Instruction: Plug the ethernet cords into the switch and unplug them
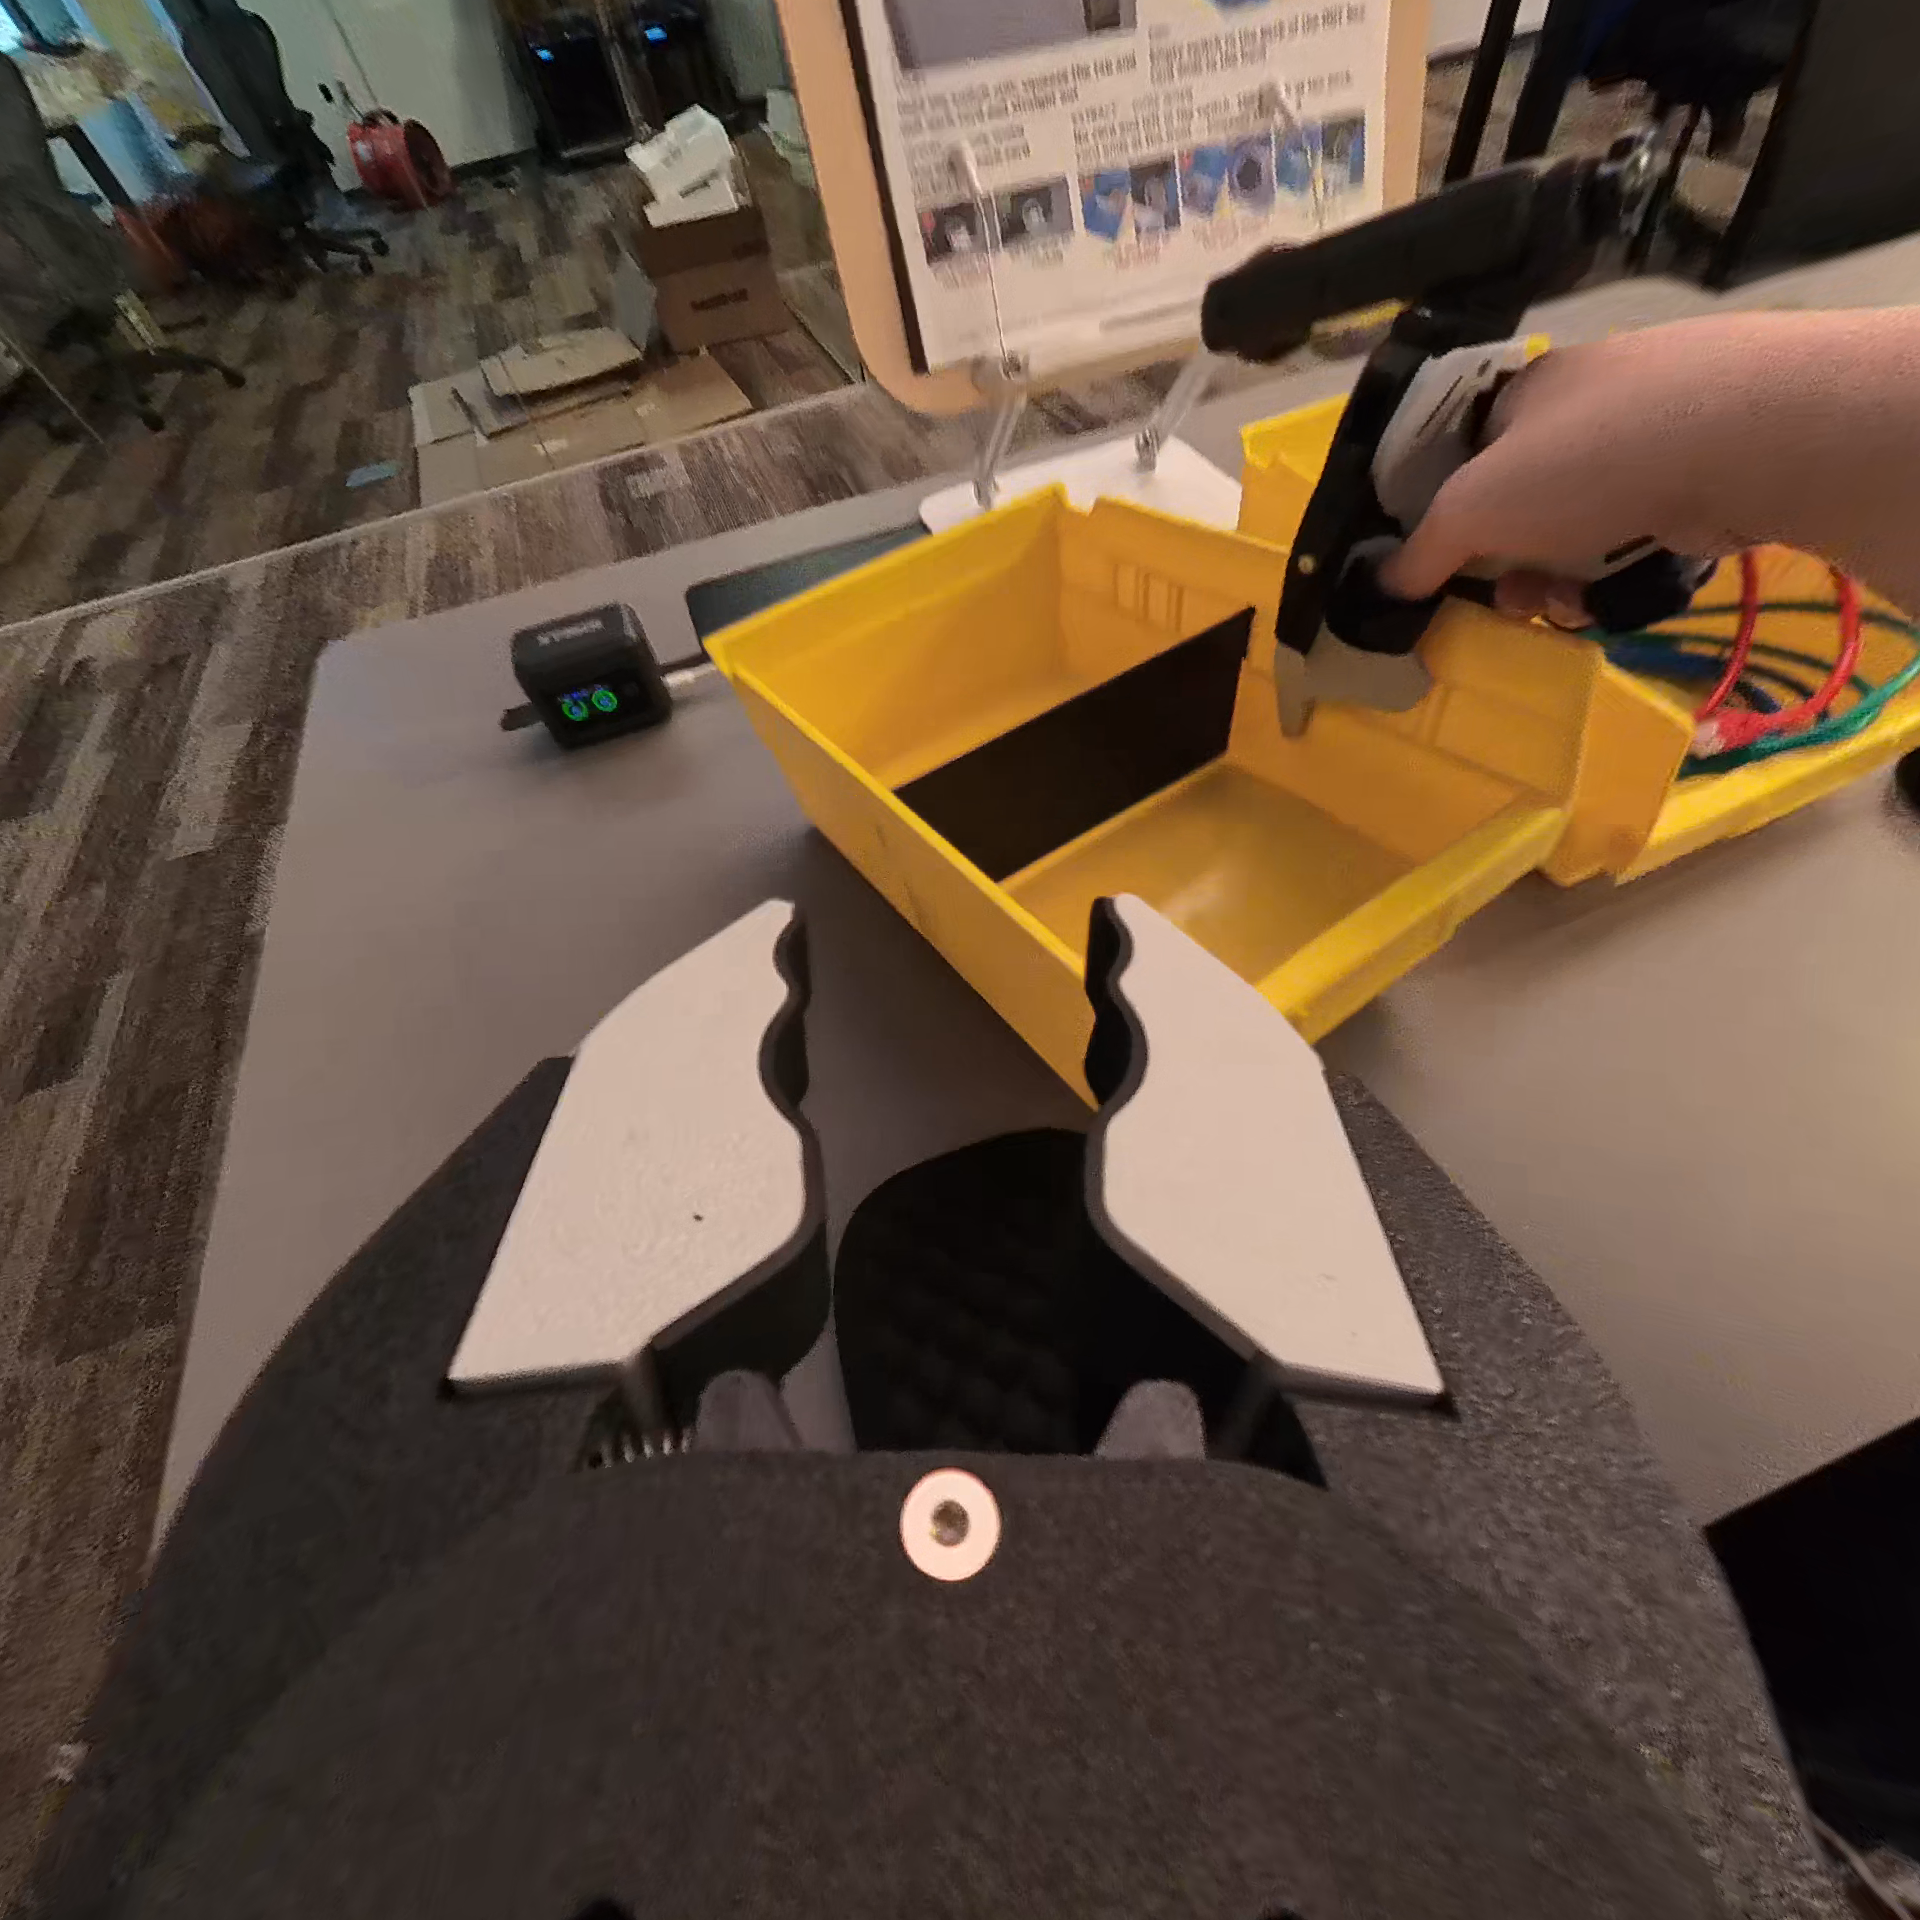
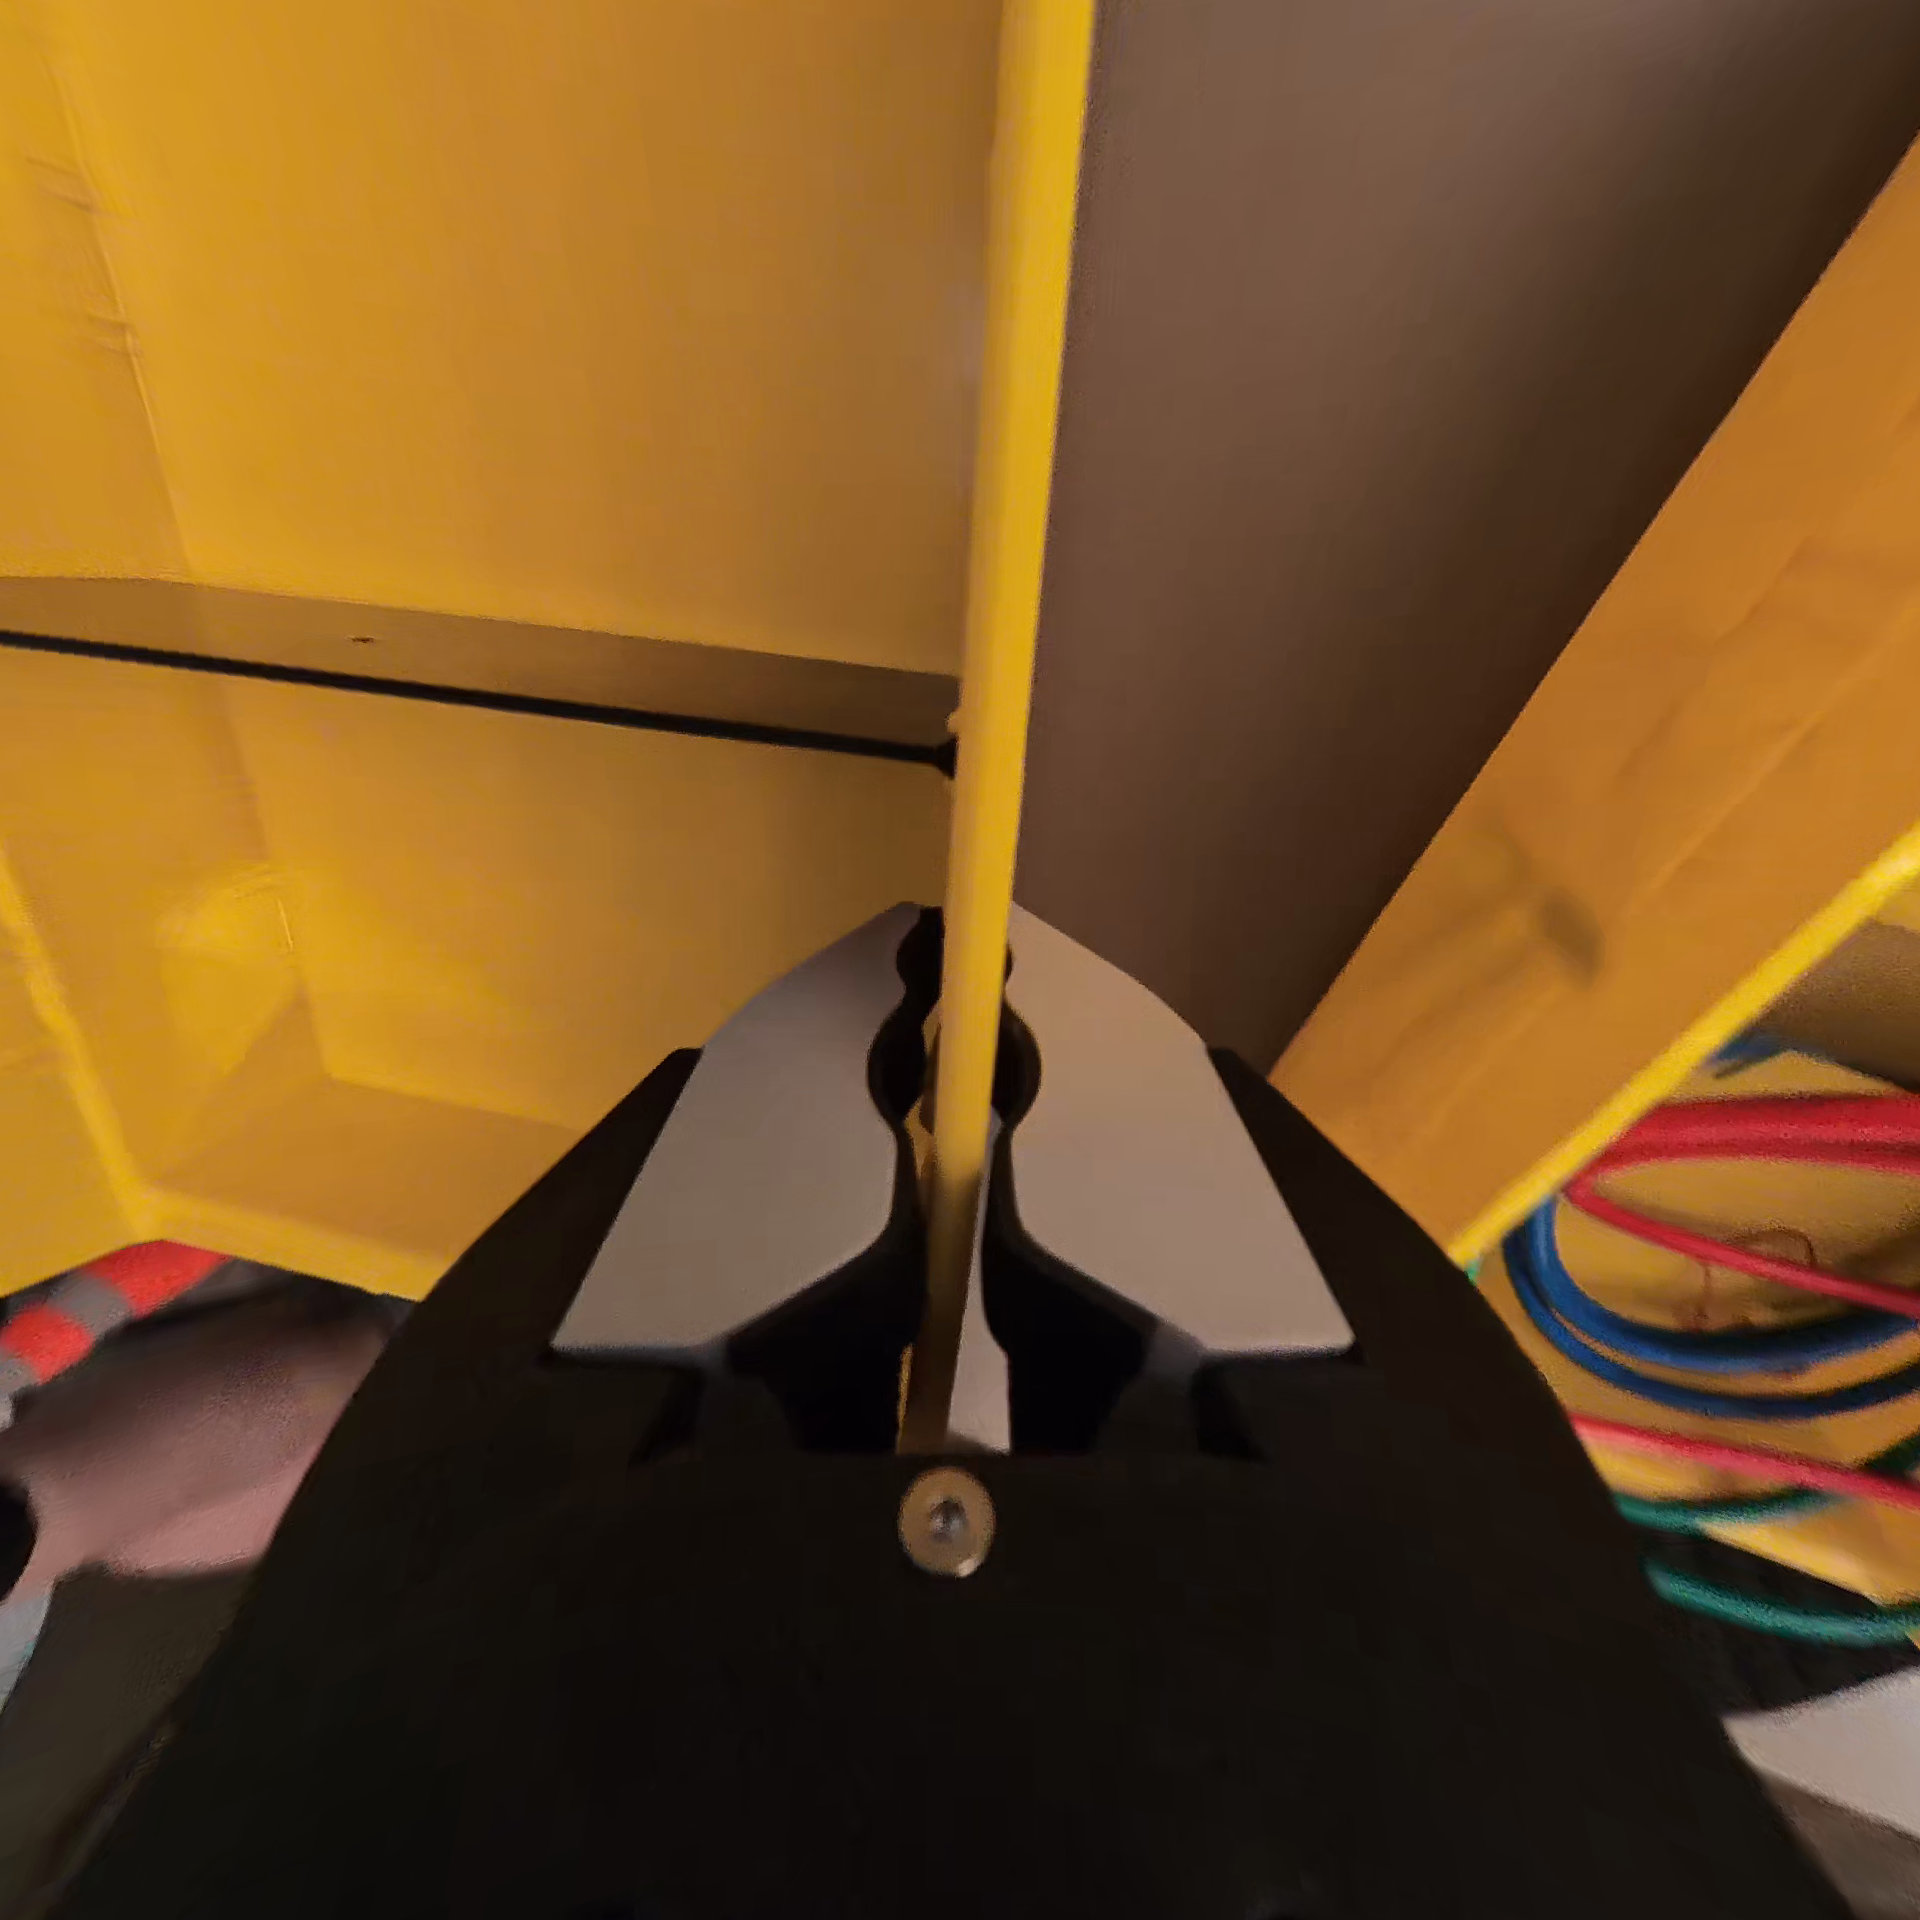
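On the grey table point(image 1: 520, 935), my right hand-held gripper point(image 2: 961, 935) pinches the empty bin's point(image 1: 1195, 831) wall, my left point(image 1: 940, 935) spread idle; dragging it could tip it or knock the cord bin point(image 2: 1558, 831) beside.

The near compartment of the yellow bin point(image 1: 1226, 883) is left open from above, bounded behind by a black divider point(image 1: 1081, 743). Its right wall is occupied by the right gripper point(image 2: 961, 920), clamped over the rim. The neighbouring bin point(image 1: 1787, 769) is crowded with what appear to be coiled cords point(image 2: 1714, 1340). Bare table point(image 1: 499, 935) is left beside the left gripper point(image 1: 945, 935).
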### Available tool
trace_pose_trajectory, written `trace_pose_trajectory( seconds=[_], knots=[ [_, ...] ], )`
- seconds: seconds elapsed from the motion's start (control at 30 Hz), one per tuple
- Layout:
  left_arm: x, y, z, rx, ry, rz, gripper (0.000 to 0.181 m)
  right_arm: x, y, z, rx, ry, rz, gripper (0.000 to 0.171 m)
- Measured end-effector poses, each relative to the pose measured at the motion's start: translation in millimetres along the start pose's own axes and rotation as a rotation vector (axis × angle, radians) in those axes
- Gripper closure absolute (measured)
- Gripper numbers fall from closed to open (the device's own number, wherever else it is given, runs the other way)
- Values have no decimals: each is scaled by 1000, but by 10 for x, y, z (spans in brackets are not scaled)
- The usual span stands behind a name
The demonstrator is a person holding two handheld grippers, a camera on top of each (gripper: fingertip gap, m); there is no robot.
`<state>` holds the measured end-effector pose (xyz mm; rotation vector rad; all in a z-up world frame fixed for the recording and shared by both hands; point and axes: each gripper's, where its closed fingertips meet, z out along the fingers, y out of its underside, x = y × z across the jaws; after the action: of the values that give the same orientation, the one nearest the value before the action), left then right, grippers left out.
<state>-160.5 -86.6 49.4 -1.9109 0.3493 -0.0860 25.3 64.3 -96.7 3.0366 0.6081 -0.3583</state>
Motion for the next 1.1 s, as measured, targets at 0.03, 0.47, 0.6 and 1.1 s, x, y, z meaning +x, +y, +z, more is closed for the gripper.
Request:
trace_pose_trajectory(
  seconds=[0.03, 0.47, 0.6, 1.1],
  knots=[
    [-18, -84, -61, 24, -9, -12, 129, -47, 46, -113, -34, -15, -27, 164],
    [1028, -562, 401, -22, 439, -183, 127, 1892, 752, -2782, 271, 70, -13, 164],
    [1827, -457, 1239, -286, 730, -300, 146, 3044, 1350, -3011, 329, 193, 186, 164],
    [2384, 265, 2461, -971, 485, -38, 145, 4782, 2178, -1453, 197, 152, 475, 163]
  ],
)
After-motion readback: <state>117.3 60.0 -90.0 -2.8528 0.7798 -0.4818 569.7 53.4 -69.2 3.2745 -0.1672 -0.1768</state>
